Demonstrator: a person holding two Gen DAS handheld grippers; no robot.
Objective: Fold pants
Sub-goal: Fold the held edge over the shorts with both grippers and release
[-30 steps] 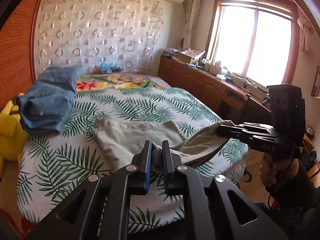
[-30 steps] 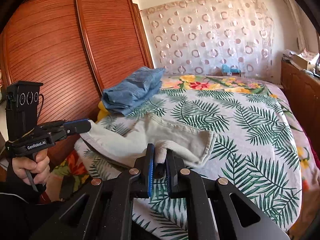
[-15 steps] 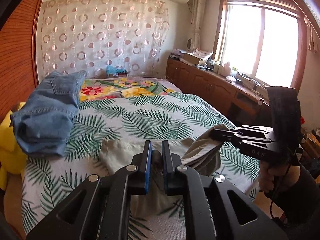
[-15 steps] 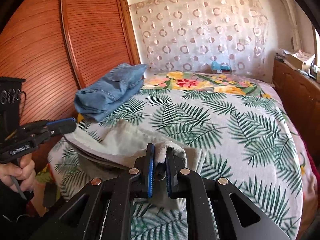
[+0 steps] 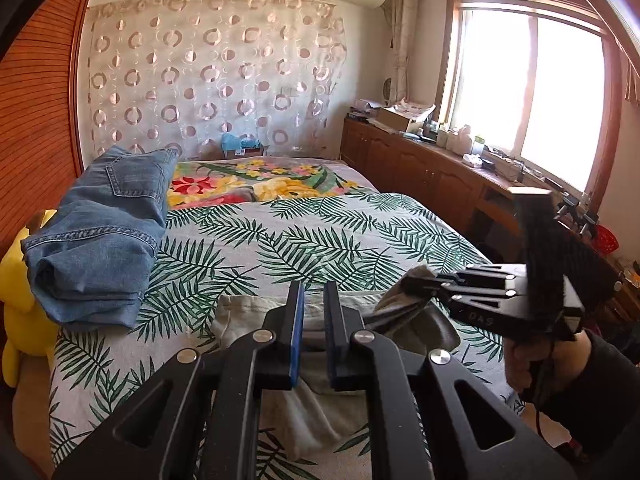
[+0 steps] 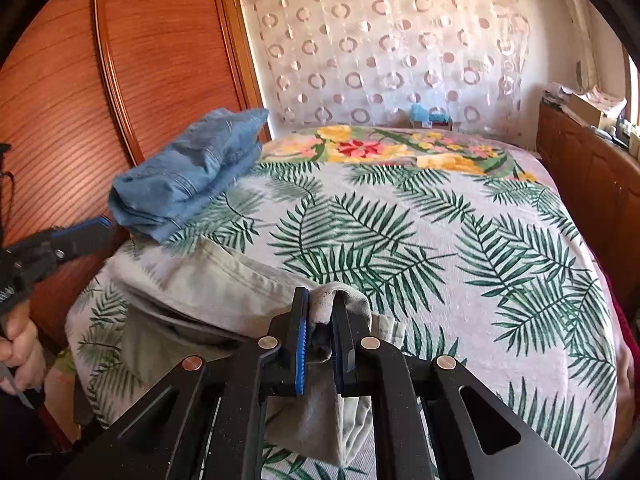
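The beige pants [image 6: 208,284] lie at the near edge of the palm-leaf bed cover [image 6: 440,232]; they also show in the left wrist view [image 5: 248,312]. My right gripper [image 6: 320,312] is shut on a bunched end of the pants and holds it just above the bed. From the left wrist view the right gripper [image 5: 412,280] sits at right, pinching the cloth. My left gripper [image 5: 312,304] has its jaws nearly closed over the pants' edge; the cloth between them is hard to see. It shows at the left edge of the right wrist view [image 6: 100,228].
Folded blue jeans [image 5: 104,232] lie at the bed's left side beside a yellow plush toy [image 5: 16,300]. A wooden wardrobe [image 6: 80,100] stands left of the bed. A low wooden cabinet [image 5: 420,164] with clutter runs under the window at right.
Both grippers have drawn back toward the near edge of the bed, dragging the beige pants with them. The pants now lie bunched lower and closer.
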